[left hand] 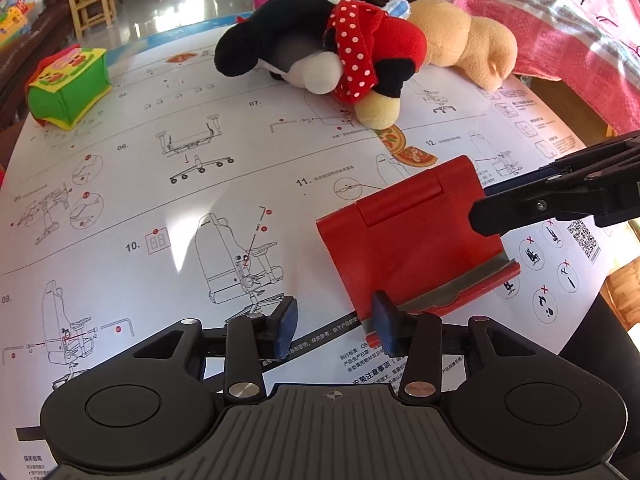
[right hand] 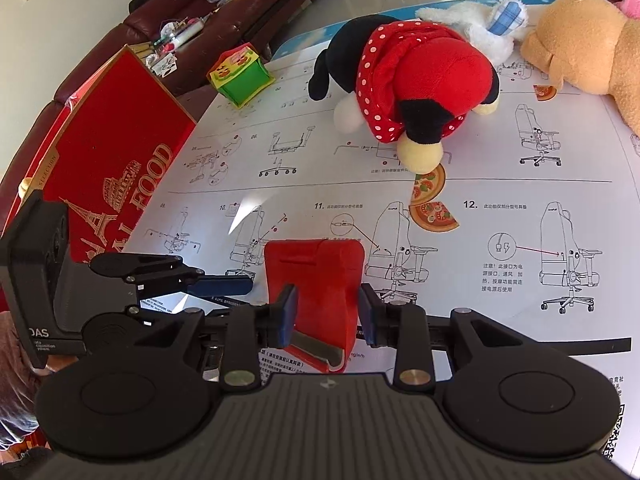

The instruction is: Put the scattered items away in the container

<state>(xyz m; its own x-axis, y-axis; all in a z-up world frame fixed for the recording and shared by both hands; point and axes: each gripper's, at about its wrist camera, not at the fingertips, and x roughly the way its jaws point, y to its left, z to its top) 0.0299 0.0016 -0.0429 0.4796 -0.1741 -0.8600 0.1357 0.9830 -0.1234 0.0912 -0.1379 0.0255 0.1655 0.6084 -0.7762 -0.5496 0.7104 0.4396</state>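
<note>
on paper-covered table, right gripper clamps red stand; left gripper open beside it.

Red phone stand upright on instruction sheet; red box at sheet's left.

Red phone stand; black mouse plush in white-dotted red; tan bear; green block; seemingly white, blue-checked plush.
</note>
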